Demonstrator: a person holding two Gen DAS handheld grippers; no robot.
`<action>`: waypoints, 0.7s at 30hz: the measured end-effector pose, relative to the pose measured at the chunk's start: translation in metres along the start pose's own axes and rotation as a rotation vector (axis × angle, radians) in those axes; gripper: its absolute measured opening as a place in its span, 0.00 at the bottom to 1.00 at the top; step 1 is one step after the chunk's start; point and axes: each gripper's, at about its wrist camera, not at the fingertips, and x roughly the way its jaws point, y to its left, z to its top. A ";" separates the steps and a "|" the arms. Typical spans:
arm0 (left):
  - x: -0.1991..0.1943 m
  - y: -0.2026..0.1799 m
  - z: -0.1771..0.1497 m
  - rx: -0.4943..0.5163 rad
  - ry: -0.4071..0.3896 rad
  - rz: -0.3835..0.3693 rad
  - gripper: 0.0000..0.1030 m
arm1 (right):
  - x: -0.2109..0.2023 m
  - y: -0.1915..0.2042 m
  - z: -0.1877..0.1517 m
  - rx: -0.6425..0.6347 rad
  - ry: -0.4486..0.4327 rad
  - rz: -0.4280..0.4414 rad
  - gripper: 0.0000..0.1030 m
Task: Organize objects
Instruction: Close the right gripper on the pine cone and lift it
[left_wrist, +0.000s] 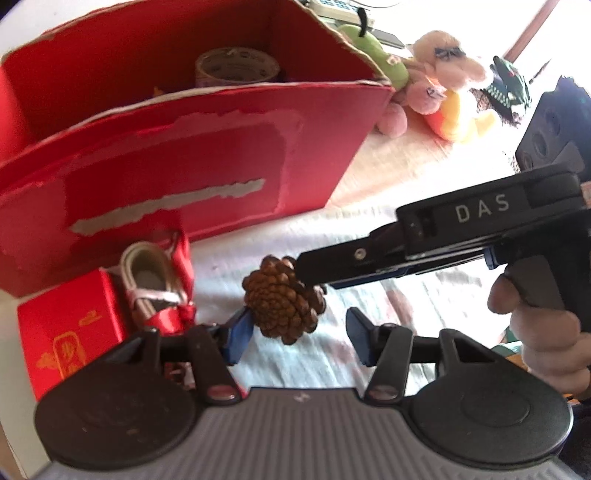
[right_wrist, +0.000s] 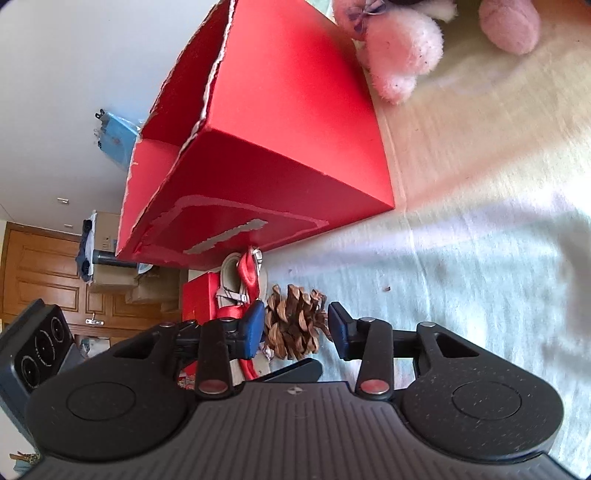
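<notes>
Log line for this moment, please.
right gripper: around pine cone, grip unclear | left gripper: open, beside it | red box: holds tape roll

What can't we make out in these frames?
- Whether the right gripper pinches the pine cone: right wrist view, pad gaps unclear.
- Red box contents: left wrist view, front wall hides everything below the tape roll.
- Plush toys: blurred in left wrist view, cropped by right wrist view's top edge.

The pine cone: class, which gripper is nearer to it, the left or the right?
Right. The right gripper straddles the pine cone, a finger on each side. The left gripper sits just behind it, the cone off by its left finger.
</notes>
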 end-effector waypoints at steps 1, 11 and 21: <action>0.001 -0.002 0.000 0.008 0.002 0.002 0.54 | 0.002 -0.001 0.000 -0.002 0.002 -0.004 0.45; 0.016 -0.002 0.003 -0.001 0.036 0.025 0.47 | 0.004 0.001 0.000 0.027 0.039 0.014 0.41; -0.021 -0.029 0.018 0.090 -0.037 -0.047 0.44 | -0.060 0.035 -0.002 -0.057 -0.068 0.007 0.41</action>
